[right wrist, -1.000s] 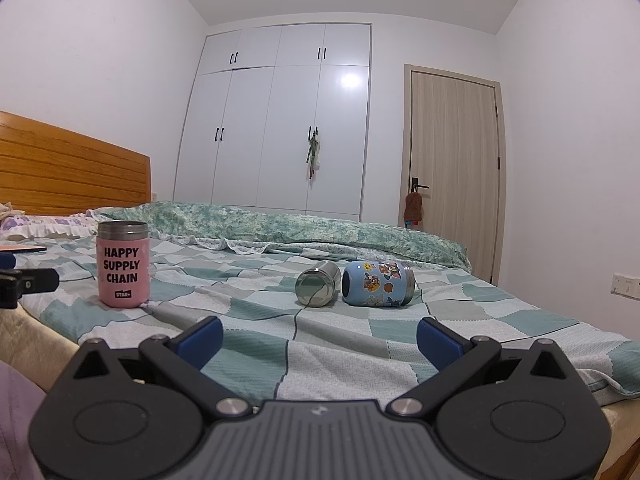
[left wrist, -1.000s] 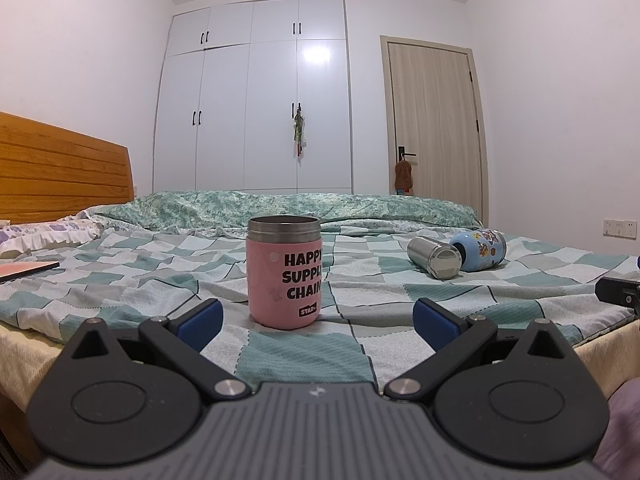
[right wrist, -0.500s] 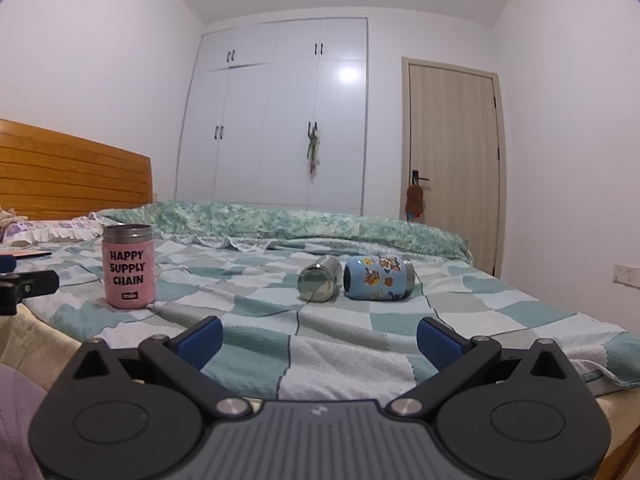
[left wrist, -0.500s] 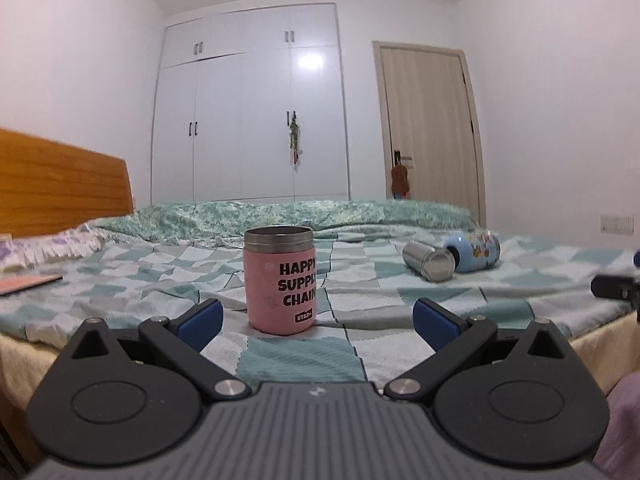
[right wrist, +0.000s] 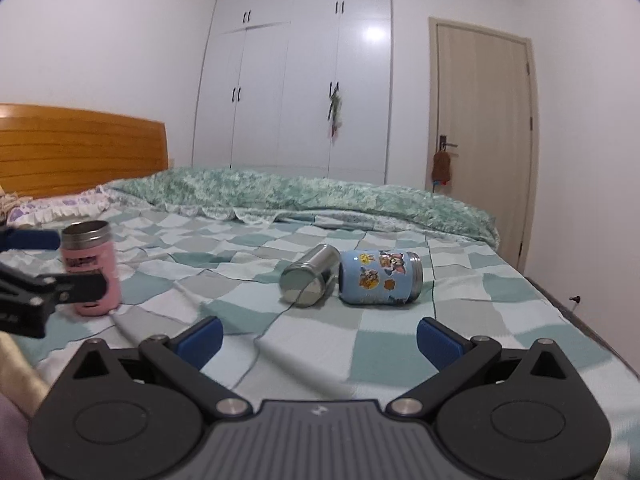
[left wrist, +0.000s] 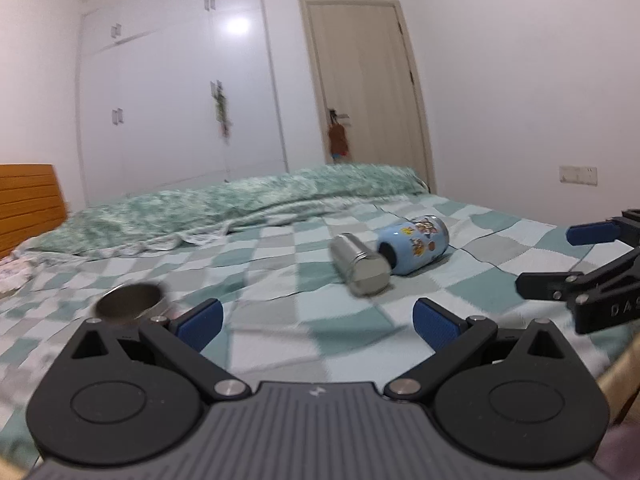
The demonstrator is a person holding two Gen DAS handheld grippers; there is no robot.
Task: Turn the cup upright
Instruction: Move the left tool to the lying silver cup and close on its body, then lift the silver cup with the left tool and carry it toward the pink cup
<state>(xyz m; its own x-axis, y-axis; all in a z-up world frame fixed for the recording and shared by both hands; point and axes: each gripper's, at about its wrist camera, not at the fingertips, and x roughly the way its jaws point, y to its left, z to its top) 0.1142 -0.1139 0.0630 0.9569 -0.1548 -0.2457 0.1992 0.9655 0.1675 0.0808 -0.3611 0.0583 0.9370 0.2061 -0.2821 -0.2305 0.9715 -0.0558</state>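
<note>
We read no clear writing on the pink cup (right wrist: 93,276): its black label is blurred. On the right gripper's (left wrist: 548,258) body, seen from the left wrist view, we make out the letters "D A S". The blue cup (right wrist: 380,277) carries cartoon stickers, with no legible text.

The pink cup stands upright on the checked bedspread (right wrist: 304,344) at the left. The steel cup (right wrist: 308,274) and the blue cup both lie on their sides mid-bed, just beside each other; we cannot tell whether they touch.

The left gripper (left wrist: 318,320) is level above the near bed edge, jaws spread wide with nothing between them, and the pink cup's rim shows behind its left finger. The right gripper (right wrist: 318,334) is also level, jaws spread wide and empty, aimed toward the two lying cups and well short of them.
</note>
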